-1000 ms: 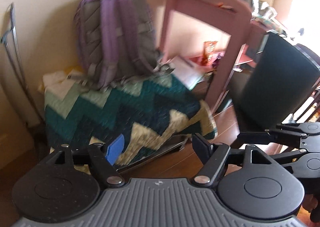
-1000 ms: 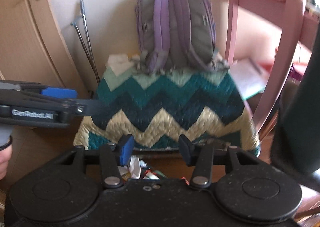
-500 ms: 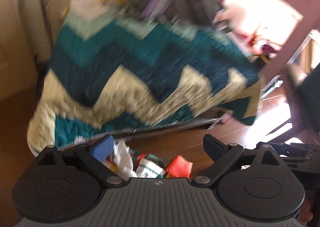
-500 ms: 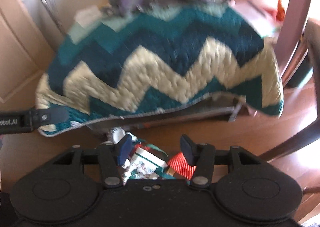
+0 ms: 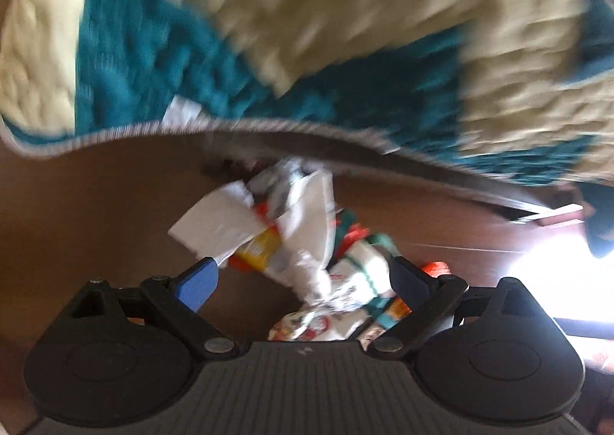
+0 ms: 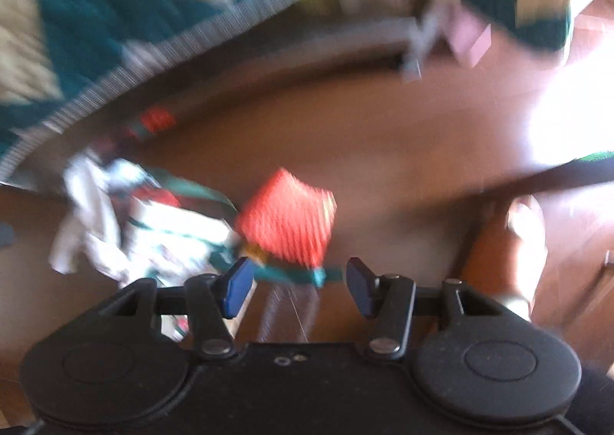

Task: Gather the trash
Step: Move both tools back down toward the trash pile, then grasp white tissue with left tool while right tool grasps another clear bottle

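left gripper [image 5: 303, 283] spread wide, straddling the trash pile [image 5: 291, 243] on the floor [image 5: 96, 204] just under the quilt [image 5: 307, 32] edge, nothing pinched yet. right gripper [image 6: 299, 283] also apart and empty, lined up over the red wrapper [image 6: 288, 216], probably so both can grab together.

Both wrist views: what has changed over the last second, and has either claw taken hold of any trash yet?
Both claws came down from facing the backpack and quilt to hang over the trash pile on the wooden floor. The left claw opened wider and now straddles the white wrappers; the right claw sits above the orange-red piece. Neither grips anything. The quilt and the pile itself stayed put.
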Demonstrator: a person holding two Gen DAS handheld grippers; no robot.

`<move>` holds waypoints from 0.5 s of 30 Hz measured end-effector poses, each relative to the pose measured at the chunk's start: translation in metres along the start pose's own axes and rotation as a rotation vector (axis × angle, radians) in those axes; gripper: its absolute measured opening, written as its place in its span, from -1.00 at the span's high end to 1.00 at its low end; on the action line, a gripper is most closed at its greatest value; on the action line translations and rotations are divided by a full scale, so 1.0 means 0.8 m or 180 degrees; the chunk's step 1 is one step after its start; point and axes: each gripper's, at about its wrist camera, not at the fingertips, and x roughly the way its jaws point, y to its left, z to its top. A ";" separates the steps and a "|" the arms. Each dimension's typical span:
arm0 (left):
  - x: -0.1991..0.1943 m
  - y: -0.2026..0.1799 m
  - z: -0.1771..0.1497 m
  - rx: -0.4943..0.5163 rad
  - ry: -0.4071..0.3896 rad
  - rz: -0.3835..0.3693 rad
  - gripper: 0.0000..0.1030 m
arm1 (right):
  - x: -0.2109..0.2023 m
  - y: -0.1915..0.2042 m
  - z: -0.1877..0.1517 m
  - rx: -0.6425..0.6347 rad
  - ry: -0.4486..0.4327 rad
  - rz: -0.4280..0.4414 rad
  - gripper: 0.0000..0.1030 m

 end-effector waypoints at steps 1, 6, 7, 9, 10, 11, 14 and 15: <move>0.013 0.004 0.001 -0.0061 0.0072 0.0020 -0.88 | 0.018 -0.005 -0.006 0.0055 0.0131 -0.0046 -0.03; 0.070 0.011 0.001 -0.0200 0.0350 -0.0043 -0.88 | 0.086 -0.015 -0.040 0.0097 0.0655 -0.0247 -0.03; 0.079 0.010 0.001 -0.0200 0.0385 -0.0050 -0.88 | 0.095 -0.016 -0.044 0.0143 0.0726 -0.0216 -0.03; 0.097 0.006 -0.002 -0.0198 0.0444 -0.0060 -0.88 | 0.109 -0.015 -0.048 0.0208 0.0846 -0.0137 -0.02; 0.105 0.006 -0.002 -0.0203 0.0472 -0.0065 -0.88 | 0.116 -0.015 -0.049 0.0212 0.0891 -0.0105 0.00; 0.114 0.007 -0.002 -0.0210 0.0502 -0.0089 -0.88 | 0.123 -0.013 -0.052 0.0202 0.0921 -0.0092 0.00; 0.134 0.008 -0.001 -0.0228 0.0579 -0.0108 -0.88 | 0.145 -0.011 -0.054 0.0206 0.1006 -0.0126 0.03; 0.140 0.011 -0.001 -0.0253 0.0602 -0.0135 -0.88 | 0.152 -0.011 -0.055 0.0224 0.1023 -0.0128 0.03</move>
